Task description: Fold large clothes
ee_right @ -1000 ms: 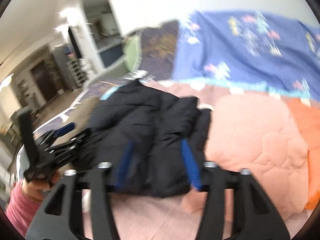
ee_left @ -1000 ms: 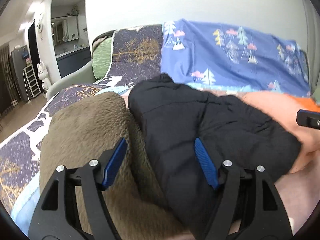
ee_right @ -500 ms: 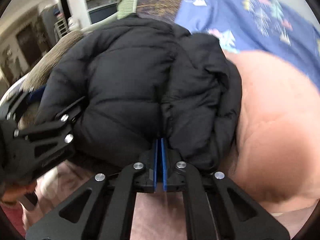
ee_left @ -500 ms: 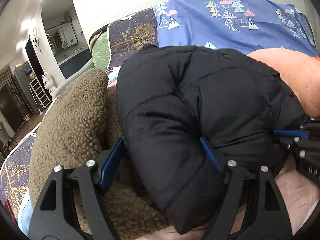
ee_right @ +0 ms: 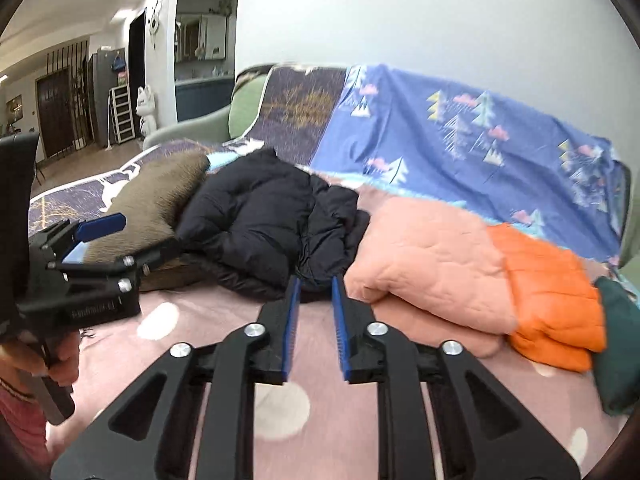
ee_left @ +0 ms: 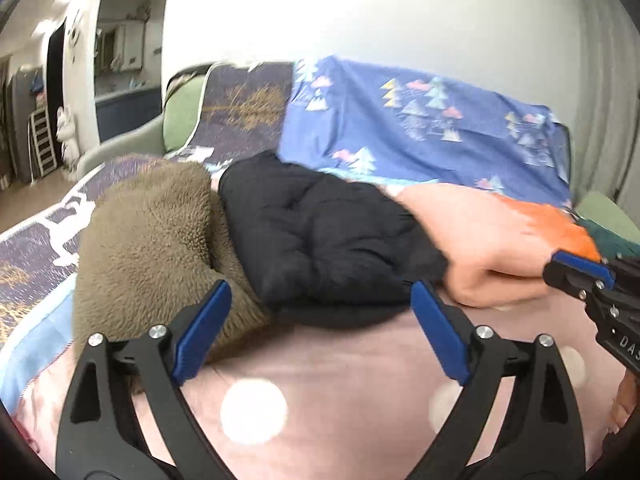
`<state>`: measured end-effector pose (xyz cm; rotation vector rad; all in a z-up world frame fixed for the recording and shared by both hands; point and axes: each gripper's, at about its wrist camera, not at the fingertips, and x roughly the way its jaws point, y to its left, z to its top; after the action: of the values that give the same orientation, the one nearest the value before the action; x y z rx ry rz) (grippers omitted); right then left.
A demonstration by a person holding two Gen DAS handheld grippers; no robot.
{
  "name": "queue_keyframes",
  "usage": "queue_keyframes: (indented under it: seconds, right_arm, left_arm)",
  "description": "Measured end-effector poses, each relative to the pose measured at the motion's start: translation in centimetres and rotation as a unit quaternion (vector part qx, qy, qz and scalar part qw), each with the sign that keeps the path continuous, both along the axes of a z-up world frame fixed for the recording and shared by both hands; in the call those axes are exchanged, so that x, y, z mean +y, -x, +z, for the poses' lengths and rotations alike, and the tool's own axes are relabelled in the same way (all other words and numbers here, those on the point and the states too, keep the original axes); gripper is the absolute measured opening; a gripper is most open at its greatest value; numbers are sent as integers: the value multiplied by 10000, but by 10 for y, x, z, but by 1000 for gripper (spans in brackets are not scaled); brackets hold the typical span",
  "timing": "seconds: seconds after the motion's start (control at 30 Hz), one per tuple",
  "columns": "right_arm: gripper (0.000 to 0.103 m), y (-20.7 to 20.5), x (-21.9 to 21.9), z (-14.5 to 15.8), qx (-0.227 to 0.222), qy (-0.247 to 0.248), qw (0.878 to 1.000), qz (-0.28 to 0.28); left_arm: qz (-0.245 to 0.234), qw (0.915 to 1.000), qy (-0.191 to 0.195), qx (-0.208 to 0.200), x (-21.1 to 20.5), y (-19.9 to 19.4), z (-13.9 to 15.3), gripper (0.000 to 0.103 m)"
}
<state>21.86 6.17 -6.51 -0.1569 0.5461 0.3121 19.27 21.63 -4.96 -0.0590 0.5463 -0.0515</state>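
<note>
With the folded black puffer jacket [ee_right: 256, 220] set down at twelve o'clock between the brown fleece [ee_left: 152, 240] and the peach quilted garment [ee_right: 428, 256], the left gripper [ee_left: 320, 332] has just spread wide and empty while the right gripper [ee_right: 314, 328], also empty, has just parted to a narrow gap, seemingly to let go.

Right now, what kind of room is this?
Likely a home living area: clothes lie folded on a sofa draped with patterned covers, and an open doorway shows kitchen-style cabinets.
</note>
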Motion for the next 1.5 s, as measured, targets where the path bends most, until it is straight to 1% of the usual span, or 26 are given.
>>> queue_keyframes:
  seconds: [0.03, 0.13, 0.17, 0.2, 0.23, 0.33, 0.4, 0.47, 0.5, 0.57, 0.6, 0.67, 0.77, 0.8, 0.87, 0.93, 1.07, 1.17, 1.3, 1.5]
  right_arm:
    - [23, 14, -3, 4, -73, -5, 10000, -18]
    - [25, 47, -13, 22, -263, -10, 9996, -91]
    - [27, 62, -17, 27, -292, -31, 9995, -147]
    - [28, 73, -22, 31, -294, -60, 9994, -187]
    - [30, 78, -24, 31, -287, -84, 9993, -204]
    - [42, 113, -42, 35, -193, -247, 9992, -260]
    - [45, 130, -48, 35, -155, -302, 9991, -247]
    - [55, 149, -53, 36, -176, -314, 9991, -234]
    - [58, 159, -56, 37, -200, -316, 9990, -227]
    - [69, 182, -63, 38, -269, -364, 9987, -226]
    - [71, 190, -66, 38, -289, -382, 9986, -226]
    - [80, 208, -73, 38, -318, -386, 9985, -232]
    - [86, 230, -80, 35, -365, -410, 9980, -305]
    - [87, 234, -83, 34, -353, -440, 9979, -314]
    - [92, 245, -89, 32, -314, -556, 9974, -337]
    - [93, 253, -94, 32, -290, -667, 9968, -346]
    - [94, 265, -97, 33, -326, -688, 9963, -392]
    - [97, 271, -99, 32, -355, -672, 9961, -442]
    - [97, 273, -103, 29, -308, -652, 9960, -521]
    - [98, 267, -111, 26, -242, -699, 9952, -641]
  left_arm:
    - [-34, 10000, -14, -42, -7, 12, 5, 98]
    - [-147, 9998, 36, -128, -24, 50, 24, 99]
    - [-99, 9998, 19, -187, -30, 66, 32, 100]
    - [-60, 9997, 2, -225, -33, 73, 37, 100]
    - [-17, 9997, -21, -259, -37, 84, 42, 100]
    - [62, 9996, -43, -288, -51, 120, 55, 101]
    - [89, 9997, -30, -226, -57, 141, 59, 101]
    - [138, 9998, -53, -146, -61, 159, 61, 101]
    - [180, 9997, -96, -102, -64, 169, 62, 101]
    - [274, 9995, -181, -35, -69, 186, 62, 101]
    - [310, 9993, -207, 8, -71, 194, 62, 101]
    - [362, 9990, -220, 138, -76, 210, 60, 101]
    - [421, 9982, -258, 343, -80, 226, 57, 101]
    - [418, 9981, -273, 368, -82, 231, 57, 101]
    - [397, 9981, -296, 376, -87, 242, 58, 101]
    - [359, 9982, -318, 363, -92, 252, 59, 101]
    - [218, 9985, -414, 289, -105, 273, 63, 101]
    - [150, 9986, -421, 275, -110, 278, 64, 101]
    - [121, 9986, -411, 312, -114, 281, 62, 101]
    - [70, 9983, -425, 395, -119, 275, 58, 101]
